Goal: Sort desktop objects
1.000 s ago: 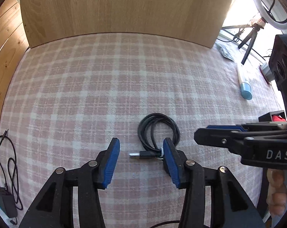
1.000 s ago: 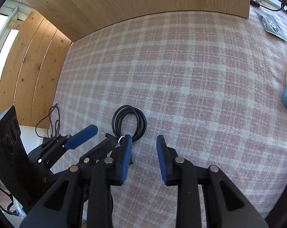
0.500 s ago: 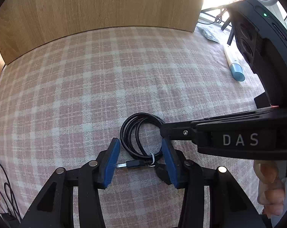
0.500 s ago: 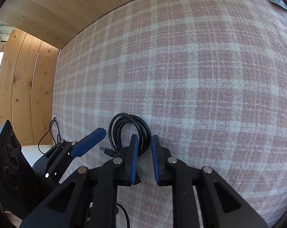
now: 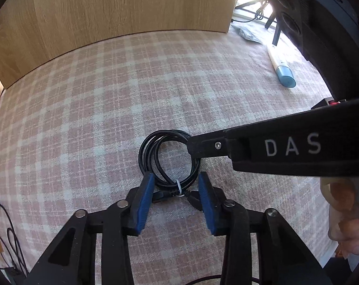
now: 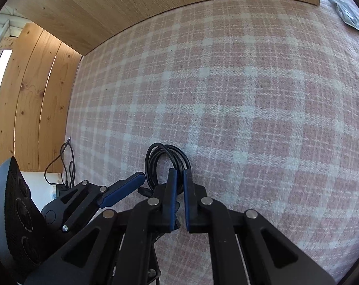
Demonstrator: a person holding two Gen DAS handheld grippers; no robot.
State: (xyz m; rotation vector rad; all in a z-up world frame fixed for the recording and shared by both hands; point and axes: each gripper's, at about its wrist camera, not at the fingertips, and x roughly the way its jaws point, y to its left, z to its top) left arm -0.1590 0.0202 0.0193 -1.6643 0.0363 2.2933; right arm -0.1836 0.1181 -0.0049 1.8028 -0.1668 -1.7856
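Left gripper (image 5: 176, 191): black arms, blue pads, silver screws; right gripper (image 6: 178, 185) alike, white "DAS" lettering at the frame's right.

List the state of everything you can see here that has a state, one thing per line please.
Black cable: coiled, bound with a white tie, lying on the cloth.
Right gripper: shut on the cable's coil.
Left gripper: jaws closing around the tied end and plug, pads not yet pressing.
Blue-capped tube: lying flat, cap on.
Checked tablecloth: spread flat.
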